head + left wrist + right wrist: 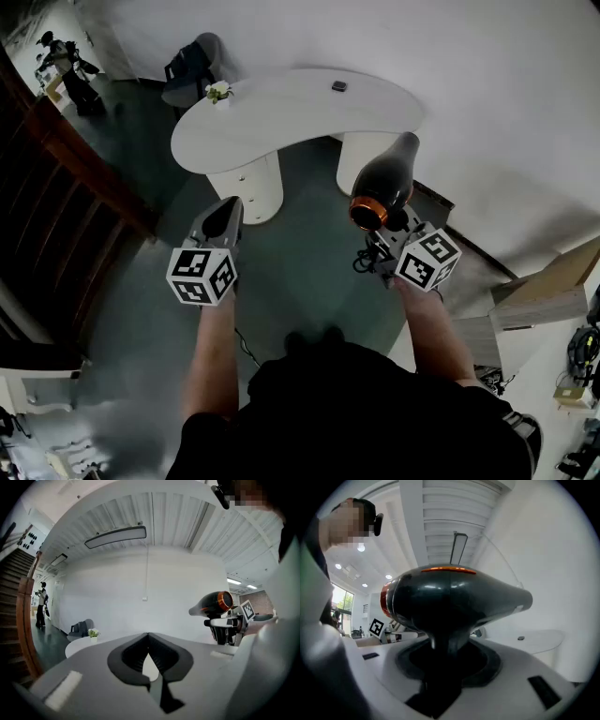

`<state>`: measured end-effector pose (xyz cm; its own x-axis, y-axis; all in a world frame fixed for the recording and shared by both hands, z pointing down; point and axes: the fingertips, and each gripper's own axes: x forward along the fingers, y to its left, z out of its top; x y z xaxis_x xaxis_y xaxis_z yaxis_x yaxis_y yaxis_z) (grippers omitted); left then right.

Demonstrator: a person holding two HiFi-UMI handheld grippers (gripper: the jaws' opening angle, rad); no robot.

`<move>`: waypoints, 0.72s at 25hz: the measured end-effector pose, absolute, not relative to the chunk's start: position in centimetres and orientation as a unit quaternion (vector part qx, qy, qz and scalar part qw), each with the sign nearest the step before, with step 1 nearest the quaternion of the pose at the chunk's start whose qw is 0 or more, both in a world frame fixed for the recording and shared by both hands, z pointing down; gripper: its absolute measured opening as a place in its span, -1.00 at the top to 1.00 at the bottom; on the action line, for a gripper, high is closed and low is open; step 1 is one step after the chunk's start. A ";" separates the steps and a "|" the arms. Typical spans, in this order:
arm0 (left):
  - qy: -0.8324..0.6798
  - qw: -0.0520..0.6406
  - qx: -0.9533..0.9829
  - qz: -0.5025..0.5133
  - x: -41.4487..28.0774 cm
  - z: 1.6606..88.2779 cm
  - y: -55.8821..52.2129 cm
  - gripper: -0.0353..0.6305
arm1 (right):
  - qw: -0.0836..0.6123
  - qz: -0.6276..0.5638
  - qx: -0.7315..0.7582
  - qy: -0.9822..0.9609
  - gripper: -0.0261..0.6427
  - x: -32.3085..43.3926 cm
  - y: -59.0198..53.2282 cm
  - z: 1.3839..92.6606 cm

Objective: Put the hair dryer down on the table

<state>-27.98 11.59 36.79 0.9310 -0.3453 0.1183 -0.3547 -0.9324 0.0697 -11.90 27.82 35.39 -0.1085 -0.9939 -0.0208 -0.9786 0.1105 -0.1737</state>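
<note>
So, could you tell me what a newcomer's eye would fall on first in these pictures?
First, the black hair dryer with its orange ring, gripped by the handle in the jaws of the right gripper, right of centre. Ahead stands a curved white table with a small flower pot at its left end; the left gripper is shut, empty.

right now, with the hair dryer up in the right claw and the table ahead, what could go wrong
1. The right claw grips the hair dryer only by its handle, with the bulky body above, so it might twist or tip in the grip.
2. The table holds a small plant and a small dark object; a careless set-down could knock them.
3. The table's edge curves; placed too near it, the dryer might roll off.
</note>
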 end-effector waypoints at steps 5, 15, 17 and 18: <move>-0.175 0.049 0.982 0.058 -27.3 37.4 12.3 0.87 | 0.065 -0.052 -0.660 0.747 0.44 -11.8 28.6 35.2; -0.183 0.057 0.980 0.054 -26.7 37.0 15.6 0.87 | 0.080 -0.048 -0.676 0.731 0.44 -8.0 33.9 34.4; -0.185 0.054 0.980 0.053 -26.1 36.8 16.4 0.87 | 0.093 -0.048 -0.679 0.727 0.44 -6.9 35.3 34.0; -0.184 0.052 0.980 0.053 -25.8 36.6 16.8 0.87 | 0.099 -0.047 -0.680 0.725 0.44 -6.4 36.0 33.8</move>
